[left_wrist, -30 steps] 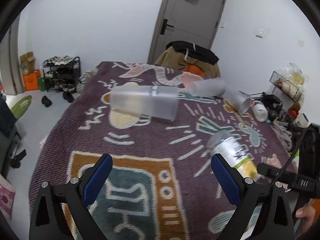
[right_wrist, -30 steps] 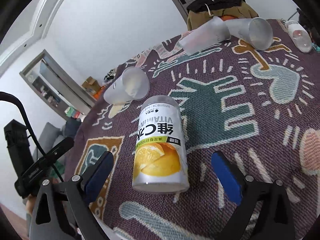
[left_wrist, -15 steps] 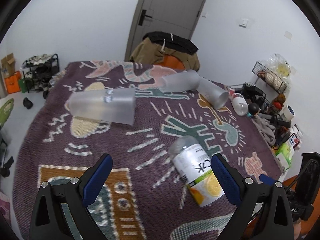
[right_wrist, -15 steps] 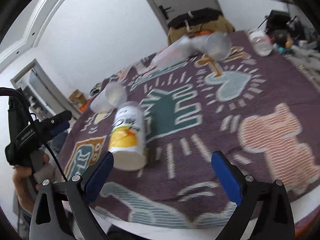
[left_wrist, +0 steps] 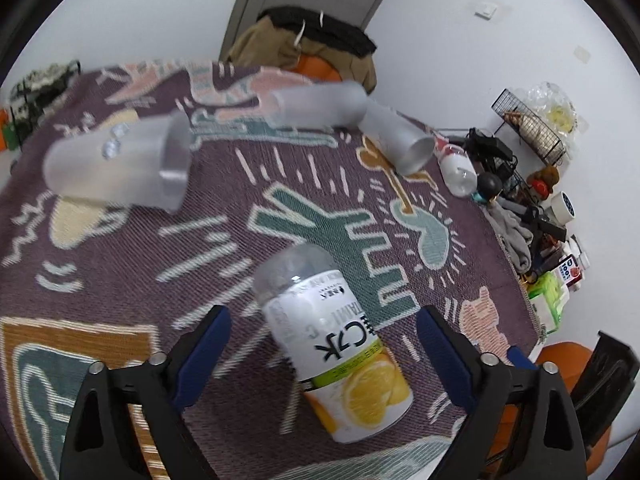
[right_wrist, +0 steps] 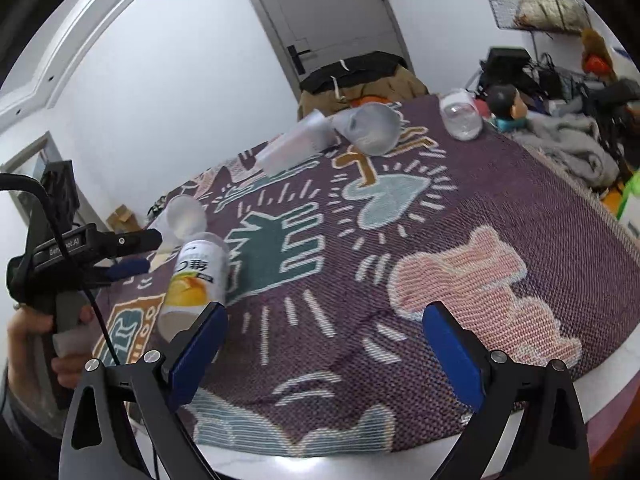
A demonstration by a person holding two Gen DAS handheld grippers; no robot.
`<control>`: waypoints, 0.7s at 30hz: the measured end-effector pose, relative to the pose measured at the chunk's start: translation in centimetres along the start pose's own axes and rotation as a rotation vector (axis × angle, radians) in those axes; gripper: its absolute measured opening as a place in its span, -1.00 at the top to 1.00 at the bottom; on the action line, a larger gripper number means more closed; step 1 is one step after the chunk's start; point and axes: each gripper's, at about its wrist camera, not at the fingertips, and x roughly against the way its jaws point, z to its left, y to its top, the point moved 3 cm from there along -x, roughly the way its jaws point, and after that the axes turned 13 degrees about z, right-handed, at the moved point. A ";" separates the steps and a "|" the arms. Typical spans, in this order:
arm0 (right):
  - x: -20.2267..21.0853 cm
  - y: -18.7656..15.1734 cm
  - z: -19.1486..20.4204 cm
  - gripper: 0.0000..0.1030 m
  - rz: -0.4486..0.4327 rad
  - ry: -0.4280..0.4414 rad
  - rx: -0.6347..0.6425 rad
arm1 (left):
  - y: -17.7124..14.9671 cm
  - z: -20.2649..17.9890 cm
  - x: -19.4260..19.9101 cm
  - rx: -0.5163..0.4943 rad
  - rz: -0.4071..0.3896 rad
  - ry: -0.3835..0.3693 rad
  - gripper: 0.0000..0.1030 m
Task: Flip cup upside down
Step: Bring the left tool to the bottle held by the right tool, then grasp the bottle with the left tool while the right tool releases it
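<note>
Cups lie on their sides on the patterned tabletop [left_wrist: 120, 280], the printed cup [left_wrist: 340, 344] nearest, between the left gripper's [left_wrist: 320, 344] spread fingers, while the right gripper [right_wrist: 324, 344] gapes empty.

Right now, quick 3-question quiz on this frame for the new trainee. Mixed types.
1. True or false: the left gripper is shut on the orange-label cup.
2. How many frosted cups lie on their sides on the patterned cloth, not counting the orange-label one? A) one B) three C) five
3. Fill in: in the right wrist view, the right gripper has its jaws ____ with only cloth between them.

Key
1. False. Its jaws are open on either side of the cup, which lies on its side.
2. B: the near frosted cup and the pair of far frosted cups.
3. open
</note>
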 end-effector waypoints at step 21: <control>-1.8 -0.6 -2.7 -0.92 0.038 0.067 -0.106 | 3.4 0.5 -6.4 0.086 0.208 0.084 -0.36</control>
